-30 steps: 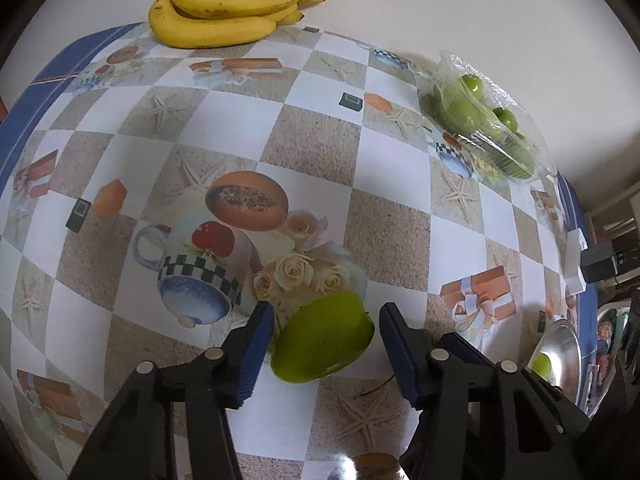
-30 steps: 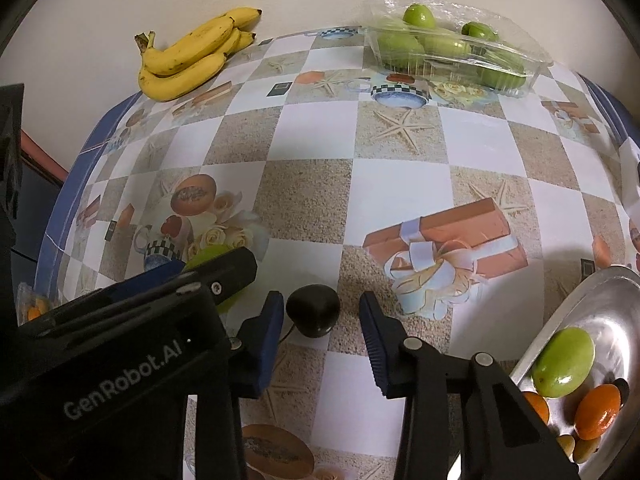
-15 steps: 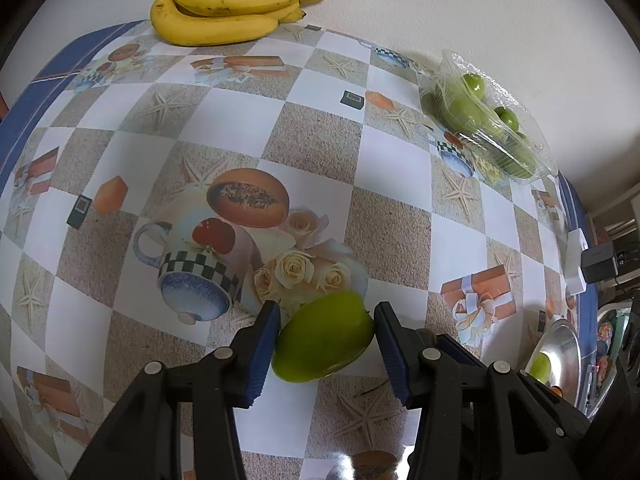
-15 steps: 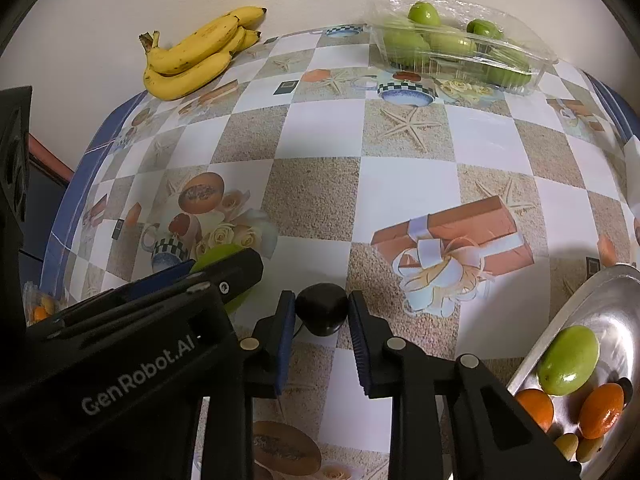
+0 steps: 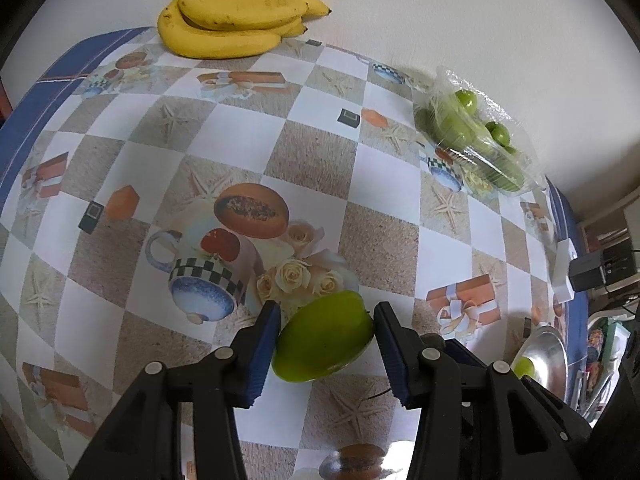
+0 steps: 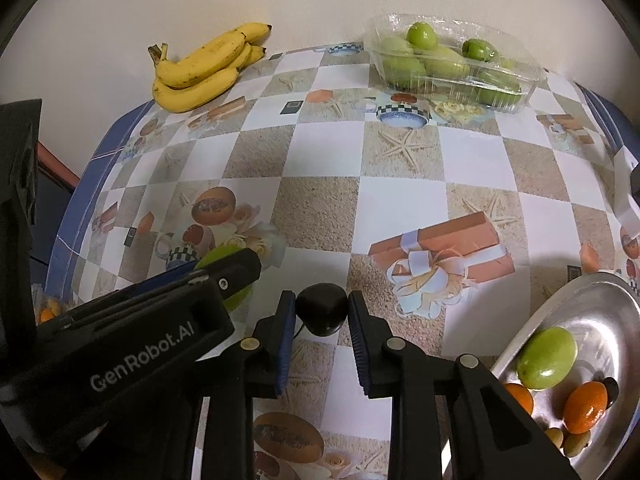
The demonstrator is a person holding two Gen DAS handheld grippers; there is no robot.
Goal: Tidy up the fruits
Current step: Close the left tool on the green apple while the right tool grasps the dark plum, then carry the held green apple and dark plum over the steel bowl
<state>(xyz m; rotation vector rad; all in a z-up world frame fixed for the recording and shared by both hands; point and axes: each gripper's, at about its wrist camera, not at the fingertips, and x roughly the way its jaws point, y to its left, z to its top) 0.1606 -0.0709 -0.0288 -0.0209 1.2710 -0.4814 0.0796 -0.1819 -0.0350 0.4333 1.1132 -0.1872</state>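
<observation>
A large green mango lies on the checked tablecloth, and my left gripper is shut on it, blue pads against both its sides. In the right wrist view my right gripper is shut on a small dark round fruit that sits on the cloth. The left gripper's body lies close to its left and hides most of the mango. At the lower right a metal plate holds a green fruit and several small orange fruits.
A bunch of bananas lies by the wall at the back left. A clear plastic box of green fruits stands at the back right. The table's blue edge runs down the left. A white object sits at the right edge.
The right jaws have shut on the dark fruit, which stood loose between them before. The left jaws have narrowed onto the mango. Neither hand has shifted much.
</observation>
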